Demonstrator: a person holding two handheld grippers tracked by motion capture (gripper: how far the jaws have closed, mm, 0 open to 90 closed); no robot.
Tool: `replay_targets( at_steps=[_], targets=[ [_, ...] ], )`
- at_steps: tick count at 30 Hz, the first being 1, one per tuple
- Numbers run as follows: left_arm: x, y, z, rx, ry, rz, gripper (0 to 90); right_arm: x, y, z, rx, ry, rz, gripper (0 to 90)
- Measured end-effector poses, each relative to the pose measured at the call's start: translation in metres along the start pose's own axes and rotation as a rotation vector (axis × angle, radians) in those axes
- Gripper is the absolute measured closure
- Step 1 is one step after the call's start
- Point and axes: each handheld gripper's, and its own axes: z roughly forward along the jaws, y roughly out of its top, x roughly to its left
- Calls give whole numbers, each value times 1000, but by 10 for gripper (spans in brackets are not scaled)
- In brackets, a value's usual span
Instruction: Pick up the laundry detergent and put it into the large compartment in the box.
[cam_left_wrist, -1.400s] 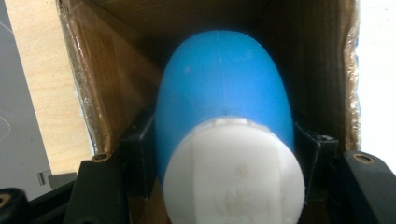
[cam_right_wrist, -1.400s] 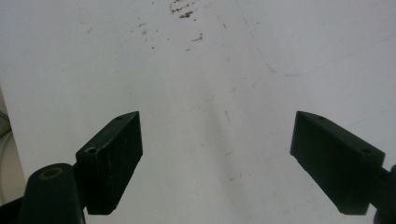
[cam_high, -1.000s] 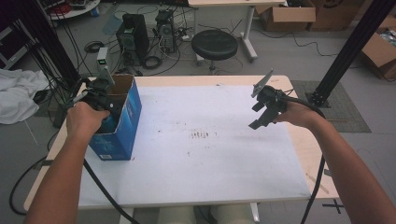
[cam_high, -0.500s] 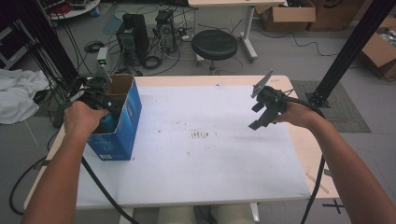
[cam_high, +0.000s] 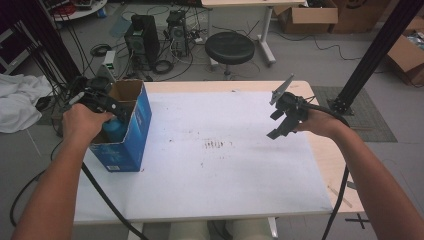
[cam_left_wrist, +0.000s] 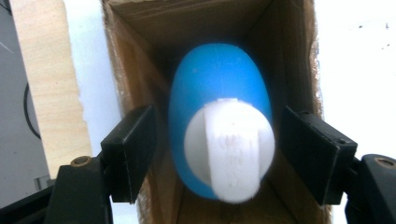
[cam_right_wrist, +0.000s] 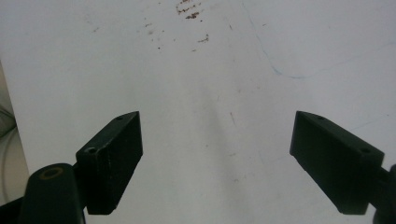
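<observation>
Sitting between opening left tool (cam_left_wrist: 215, 154) jaws: blue bottle (cam_left_wrist: 217, 93), untouched.

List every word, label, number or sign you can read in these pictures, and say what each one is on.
None can be read.
White cap of the blue bottle: raised marks, too blurred to read.
Blue box: small pale print low on its side, too small to read.
Cardboard boxes on the floor: dark marks, illegible.
White table sheet: brown specks and stains, no writing.

Blue bottle (cam_left_wrist: 218, 88), white cap (cam_left_wrist: 229, 144)
</observation>
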Motion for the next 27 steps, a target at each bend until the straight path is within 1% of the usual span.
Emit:
replay_targets(
  at_steps=[1, 5, 7, 8, 9, 11, 15, 17, 19, 21, 27],
  targets=[
    [0, 0, -2, -2, 0, -3, 284, 0, 0, 0, -1, 0, -1, 167],
    [-1, 1, -10, -9, 4, 8, 277, 1, 0, -2, 0, -2, 1, 167],
    [-2, 1, -15, -14, -2, 9, 275, 1, 1, -2, -2, -1, -1, 167],
    [-2, 0, -17, -17, -13, 14, 269, 1, 0, -2, -2, -2, -1, 167],
    [-3, 0, -19, -21, -15, 17, 266, 2, 0, -3, -4, -4, -1, 166],
    [-6, 0, -24, -25, -5, 31, 255, 2, 0, -4, -4, -5, 1, 166],
    [-11, 1, -32, -31, -5, 50, 235, 3, 0, -4, -3, -5, 1, 166],
    [-15, 1, -37, -59, 4, 56, 238, 3, 1, -4, -5, -5, 2, 166],
    [-20, 2, -42, -70, -11, 73, 238, 3, 1, -4, -4, -6, 1, 166],
    [-27, 3, -45, -81, -13, 94, 237, 3, 1, -4, -3, -6, 2, 166],
    [-48, 7, -52, -91, -24, 168, 224, 4, 2, -3, -3, -3, 1, 166]
  ],
)
